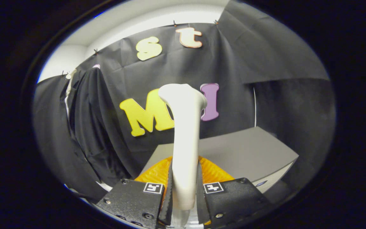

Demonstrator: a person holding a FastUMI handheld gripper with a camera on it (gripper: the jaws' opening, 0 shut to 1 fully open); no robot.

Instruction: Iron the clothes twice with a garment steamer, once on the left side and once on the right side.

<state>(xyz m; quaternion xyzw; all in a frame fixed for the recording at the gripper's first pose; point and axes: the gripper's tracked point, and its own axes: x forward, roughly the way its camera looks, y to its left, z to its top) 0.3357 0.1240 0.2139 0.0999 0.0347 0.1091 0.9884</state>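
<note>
The gripper (184, 190) carried two blocky housings with round screw heads. Each bore a small square black-and-white marker. Its fingers (169, 197) had serrated inner edges.

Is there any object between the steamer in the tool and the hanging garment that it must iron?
Nothing visible blocks it. The tool is shut on the white steamer, upright between its fingers. The dark garment hangs beyond, off to the left, with only open space between them.

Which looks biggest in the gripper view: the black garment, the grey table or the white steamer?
1. Garment, hanging beyond the tool.
2. Table, ahead of the tool.
3. Steamer, held between the fingers of the tool.
Steamer and table look close, and the steamer sits nearest the camera, so that order is unsure.
</note>
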